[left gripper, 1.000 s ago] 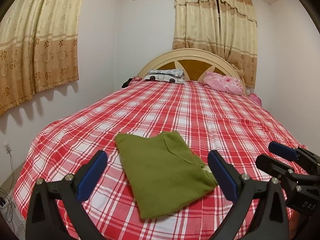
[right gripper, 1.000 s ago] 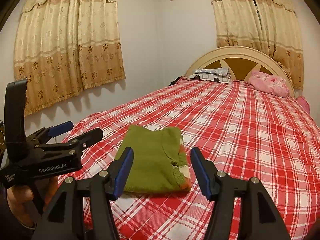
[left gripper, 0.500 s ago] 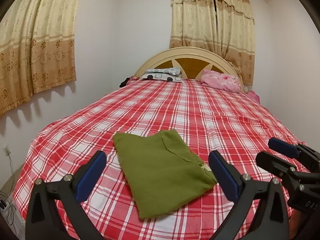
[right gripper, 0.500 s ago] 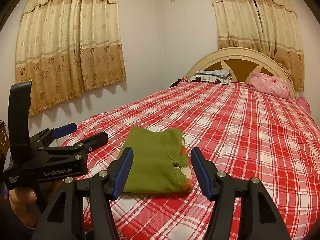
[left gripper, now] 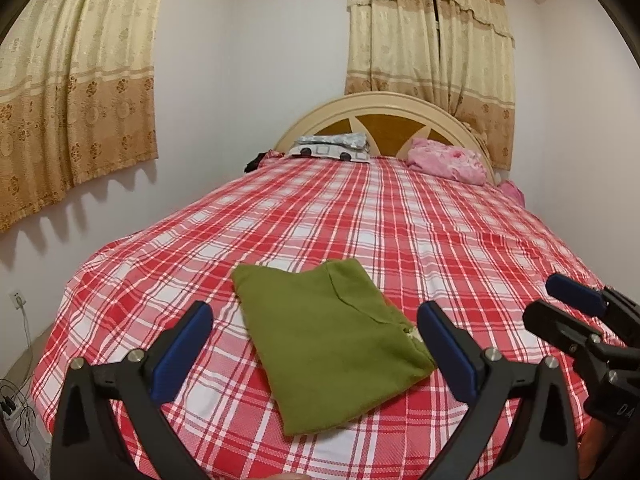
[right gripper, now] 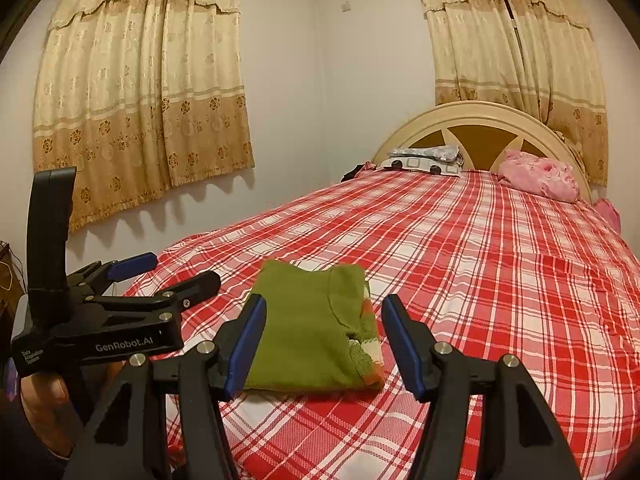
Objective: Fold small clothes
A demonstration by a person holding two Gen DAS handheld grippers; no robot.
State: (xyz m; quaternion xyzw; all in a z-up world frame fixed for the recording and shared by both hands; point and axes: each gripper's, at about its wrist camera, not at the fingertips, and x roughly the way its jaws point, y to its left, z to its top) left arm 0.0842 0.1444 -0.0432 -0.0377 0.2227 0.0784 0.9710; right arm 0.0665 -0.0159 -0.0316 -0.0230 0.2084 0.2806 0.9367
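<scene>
A small green garment lies folded into a flat packet on the red plaid bed, near its front edge. In the right wrist view the green garment shows a patterned cuff or hem at its right corner. My left gripper hovers in front of it, open, with nothing between the blue pads. My right gripper is likewise open and empty, just short of the garment. Each one shows in the other's view: the right gripper at the far right, the left gripper at the left, held by a hand.
A pink pillow and a folded patterned cover lie by the headboard. Curtains hang on the left and back walls. A wall runs close along the bed's left side, with a power strip and cables on the floor.
</scene>
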